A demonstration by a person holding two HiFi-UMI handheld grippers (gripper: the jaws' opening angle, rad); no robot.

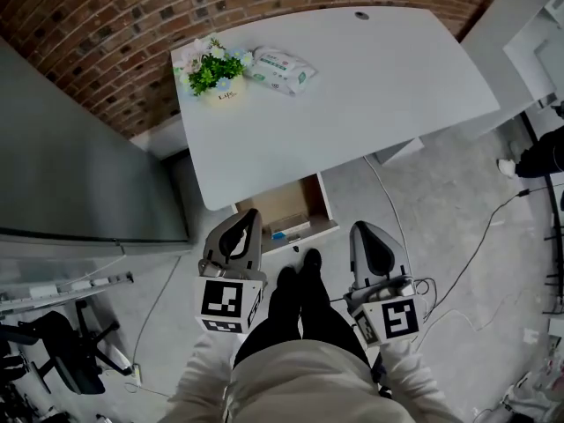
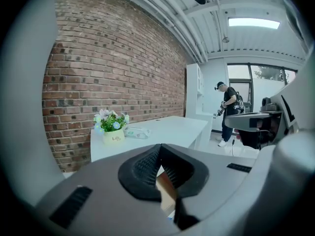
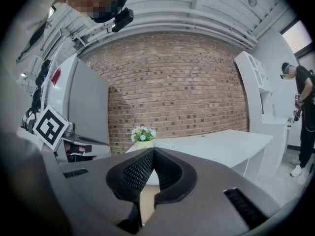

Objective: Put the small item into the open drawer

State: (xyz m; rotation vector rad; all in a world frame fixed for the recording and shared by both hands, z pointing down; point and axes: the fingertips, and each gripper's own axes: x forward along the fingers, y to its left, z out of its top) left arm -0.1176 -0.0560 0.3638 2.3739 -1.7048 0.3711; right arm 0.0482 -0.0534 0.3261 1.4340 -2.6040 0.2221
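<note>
Drawer of pale wood (image 1: 284, 203) stands open under front edge of white bench (image 1: 370, 86); small blue-and-white item (image 1: 280, 233) lies inside it, near the front rim. Left hand-held gripper (image 1: 248, 214), grey w/ black ribbed pads, hangs just by the drawer front, jaws pressed together, nothing btwn them. Right hand-held gripper (image 1: 362, 228) likewise closed & empty, off to the drawer's right over grey floor (image 1: 441, 227). At the bench's back-left corner: cream pot of green plant w/ pale flowers (image 1: 216, 76), white soft wipes pack (image 1: 280, 69) just beside it.
</note>
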